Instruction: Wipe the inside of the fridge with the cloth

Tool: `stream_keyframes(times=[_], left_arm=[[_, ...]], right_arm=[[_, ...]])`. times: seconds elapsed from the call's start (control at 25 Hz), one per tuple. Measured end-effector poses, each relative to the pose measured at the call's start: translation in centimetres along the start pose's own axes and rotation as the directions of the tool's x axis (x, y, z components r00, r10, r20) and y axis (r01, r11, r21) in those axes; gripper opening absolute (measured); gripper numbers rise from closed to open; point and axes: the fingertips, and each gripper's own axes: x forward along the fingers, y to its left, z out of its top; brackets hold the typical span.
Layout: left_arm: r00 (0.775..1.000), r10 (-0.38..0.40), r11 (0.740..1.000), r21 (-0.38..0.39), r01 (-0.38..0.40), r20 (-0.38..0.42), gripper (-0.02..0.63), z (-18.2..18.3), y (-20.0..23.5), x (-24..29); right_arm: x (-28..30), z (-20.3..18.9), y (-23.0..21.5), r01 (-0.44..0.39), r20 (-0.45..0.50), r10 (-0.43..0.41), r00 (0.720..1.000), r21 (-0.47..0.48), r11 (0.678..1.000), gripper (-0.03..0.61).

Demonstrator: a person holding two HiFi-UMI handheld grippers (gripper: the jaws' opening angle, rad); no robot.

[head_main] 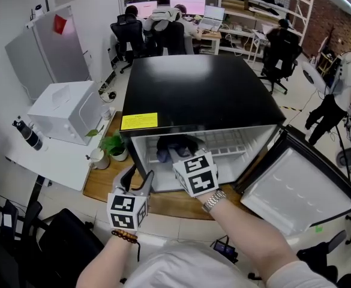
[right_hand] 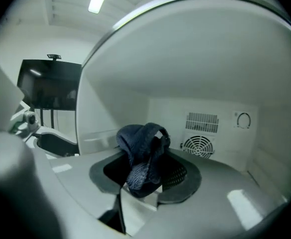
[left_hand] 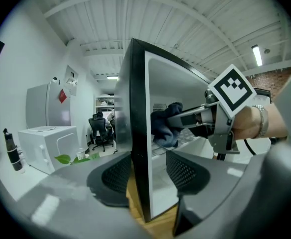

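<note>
Room: open office, white walls. Desks, chairs and seated people are far back. A wooden board (head_main: 175, 204) lies on the floor with the black fridge (head_main: 199, 95) on it, and the fridge door (head_main: 295, 188) is swung open to the right.

Near: the left gripper (head_main: 138, 183) sits at the fridge's near-left corner. Its jaws are apart, one on each side of the front edge of the left wall. The right pad stands clear of that wall, so it reads as not clamped.

Further in: the right gripper (head_main: 178, 158) reaches inside the fridge, jaws closed on the cloth (right_hand: 143, 151).

Cloth: dark blue, bunched into a wad, in the left half of the interior. I cannot tell whether it touches the shelf or a wall.

Handling (judgement): light, soft and limp, not fragile. It will fold and drag rather than push. The grip across the bunched middle looks right, since it leaves bulk ahead of the pads to meet the surface. One free loop on top could work loose.

Orientation: the wad's long axis runs roughly upright between the pads. Its bulk sticks out past the jaw tips and points toward the far wall.

Far: the white back wall with a round fan grille (right_hand: 197, 145).
</note>
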Motion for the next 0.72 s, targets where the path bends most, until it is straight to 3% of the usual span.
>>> stream_keyframes(times=[0.28,0.72], left_arm=[[1.000,-0.004,1.000,0.005,0.004,0.000,0.218,0.0,-0.2,-0.3],[1.000,0.011,1.000,0.006,-0.011,0.015,0.215,-0.1,-0.1,-0.5]], right_arm=[[1.8,-1.8,4.3,-0.099,-0.064,0.095,0.993,-0.054,0.994,0.147],[0.4,-4.1,0.6,0.006,-0.109,-0.018,0.994,-0.114,0.993,0.147]])
